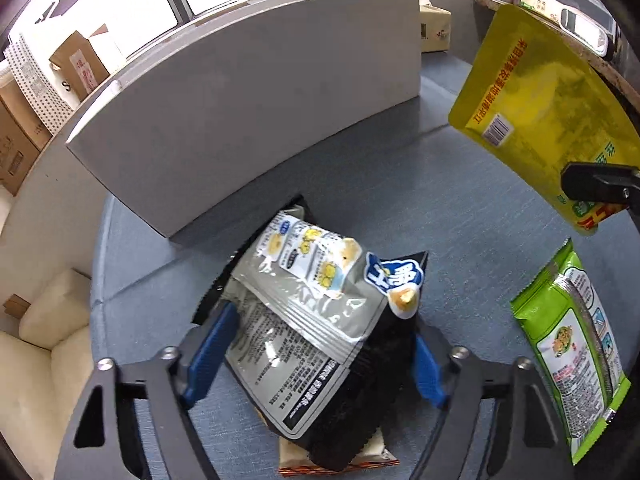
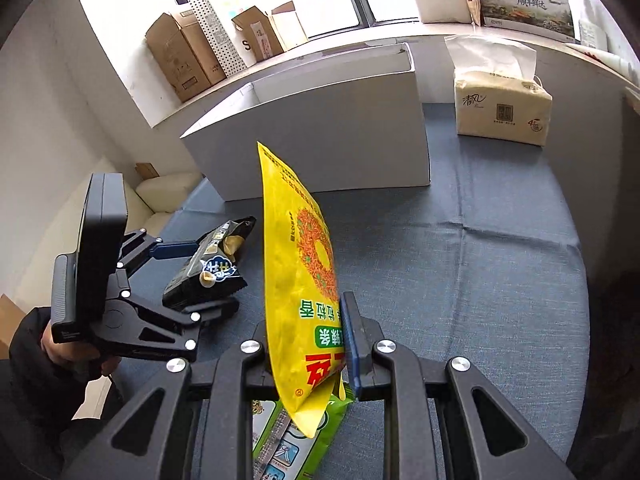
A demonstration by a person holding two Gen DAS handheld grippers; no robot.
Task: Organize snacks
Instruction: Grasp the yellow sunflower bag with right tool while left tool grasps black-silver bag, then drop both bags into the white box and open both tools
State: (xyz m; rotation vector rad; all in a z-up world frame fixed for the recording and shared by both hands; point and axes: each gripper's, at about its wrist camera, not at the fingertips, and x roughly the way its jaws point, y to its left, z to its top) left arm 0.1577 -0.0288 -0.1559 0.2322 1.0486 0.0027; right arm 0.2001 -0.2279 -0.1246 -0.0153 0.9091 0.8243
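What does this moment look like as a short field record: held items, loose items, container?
right gripper: shut on tall yellow plastic snack pouch, lifted off the cloth
left gripper: jaws straddle black and silver foil snack bag; contact unclear
loose: green plastic snack packet, flat on blue cloth tabletop
container: white rectangular open box, behind the snacks

I read this as office or storeroom corner, not kitchen. Blue-grey fabric-covered table under my cameras. White window ledge past table's far edge, carrying opened brown cardboard cartons and white dotted paper bag. Beige soft-pack tissues at table's far right corner. Cream cushioned sofa beyond table's left edge.
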